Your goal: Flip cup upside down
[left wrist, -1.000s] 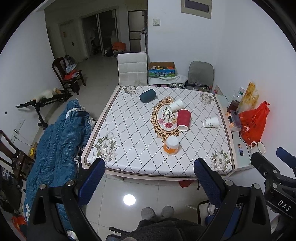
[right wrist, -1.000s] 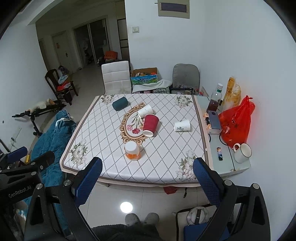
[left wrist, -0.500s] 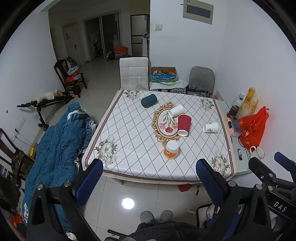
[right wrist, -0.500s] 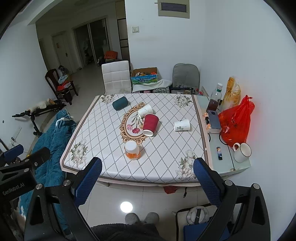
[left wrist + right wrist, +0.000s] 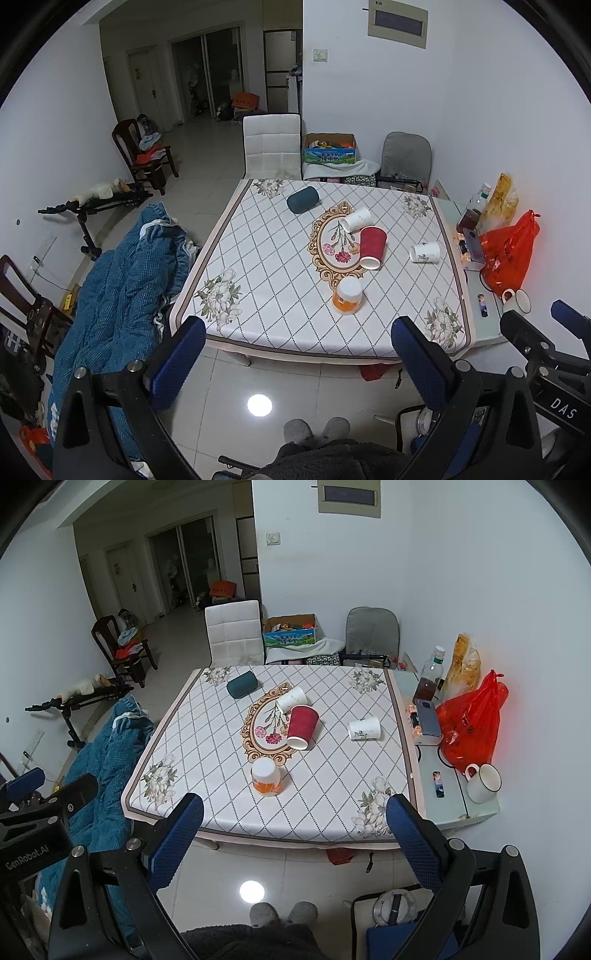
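Note:
Several cups sit on the patterned table point(image 5: 258, 280) point(image 5: 221, 746). A red cup point(image 5: 372, 246) point(image 5: 302, 725) lies on its side near the middle. A white cup point(image 5: 355, 219) point(image 5: 292, 699) lies on its side just behind it, and another white cup point(image 5: 424, 253) point(image 5: 364, 728) lies to the right. An orange-and-white cup point(image 5: 347, 295) point(image 5: 266, 776) stands upside down near the front. A dark teal cup point(image 5: 303, 199) point(image 5: 242, 685) lies at the back. My left gripper point(image 5: 297, 356) and right gripper point(image 5: 293, 830) are open, empty, and held well short of the table's front edge.
A side shelf point(image 5: 447, 794) on the right holds a red bag point(image 5: 471, 723), a white mug point(image 5: 482, 782), a bottle and a phone. A blue quilt point(image 5: 118, 280) lies left of the table. Chairs point(image 5: 271, 146) stand behind it. The person's slippers point(image 5: 316, 430) show below.
The left gripper has risen and pulled back a little, so the table looks slightly smaller and higher in its view. The right gripper has barely moved. No cup has moved.

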Tool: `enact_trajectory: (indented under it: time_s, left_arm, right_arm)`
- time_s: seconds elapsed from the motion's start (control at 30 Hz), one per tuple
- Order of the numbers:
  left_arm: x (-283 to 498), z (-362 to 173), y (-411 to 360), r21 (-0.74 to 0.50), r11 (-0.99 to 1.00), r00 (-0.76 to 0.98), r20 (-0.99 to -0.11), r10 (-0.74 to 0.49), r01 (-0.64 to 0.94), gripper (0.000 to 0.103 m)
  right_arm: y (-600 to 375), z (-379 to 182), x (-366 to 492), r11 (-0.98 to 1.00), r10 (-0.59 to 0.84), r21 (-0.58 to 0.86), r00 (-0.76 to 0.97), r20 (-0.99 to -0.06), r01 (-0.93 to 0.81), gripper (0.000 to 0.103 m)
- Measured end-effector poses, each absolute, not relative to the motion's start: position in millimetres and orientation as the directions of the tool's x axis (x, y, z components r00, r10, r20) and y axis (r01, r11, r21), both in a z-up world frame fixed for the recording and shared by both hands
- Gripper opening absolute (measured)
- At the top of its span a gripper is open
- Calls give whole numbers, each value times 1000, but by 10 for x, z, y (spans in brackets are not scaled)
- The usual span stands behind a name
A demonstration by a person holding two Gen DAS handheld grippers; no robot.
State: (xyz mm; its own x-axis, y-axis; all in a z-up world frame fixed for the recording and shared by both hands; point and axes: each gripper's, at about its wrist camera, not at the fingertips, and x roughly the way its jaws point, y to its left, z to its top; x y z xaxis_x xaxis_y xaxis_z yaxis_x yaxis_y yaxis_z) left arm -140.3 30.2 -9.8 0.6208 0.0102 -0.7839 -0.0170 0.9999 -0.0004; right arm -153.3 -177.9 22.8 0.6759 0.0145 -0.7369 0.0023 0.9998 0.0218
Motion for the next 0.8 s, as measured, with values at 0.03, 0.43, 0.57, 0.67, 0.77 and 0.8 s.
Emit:
enact_trajectory:
  time_s: [0.03, 0.43, 0.57, 0.67, 0.77, 0.8]
  left_arm:
    - [-1404, -98, 299, 1, 1000, 621, -784, 12, -18, 103]
    - [-1472, -132, 313, 3, 1000, 623, -782, 17, -24, 103]
    - [-1501, -143, 364, 2, 1000, 622, -783, 21, -31, 103]
    - [-1502, -142, 398, 1, 999, 621, -784, 23, -35, 103]
    - [-1505, -143, 404, 0, 999, 620, -784, 21, -34, 103]
    - [-1505, -144, 405, 1, 999, 620, -784, 22, -33, 103]
  right_arm:
    - [-1774, 224, -1534, 1000, 14, 20, 675, -737, 0, 101]
    - [-1776, 216, -1542, 1000, 18, 21, 676, -736, -3, 101]
    - [-1752, 220, -1558, 1000, 20, 19, 677, -735, -9, 101]
    - [-1693, 256, -1591, 1000, 24, 19, 678, -734, -15, 101]
    - [-1677, 260, -1594, 1000, 25, 19, 678, -735, -15, 101]
    - [-1675, 260, -1594, 1000, 24, 19, 678, -735, -15, 101]
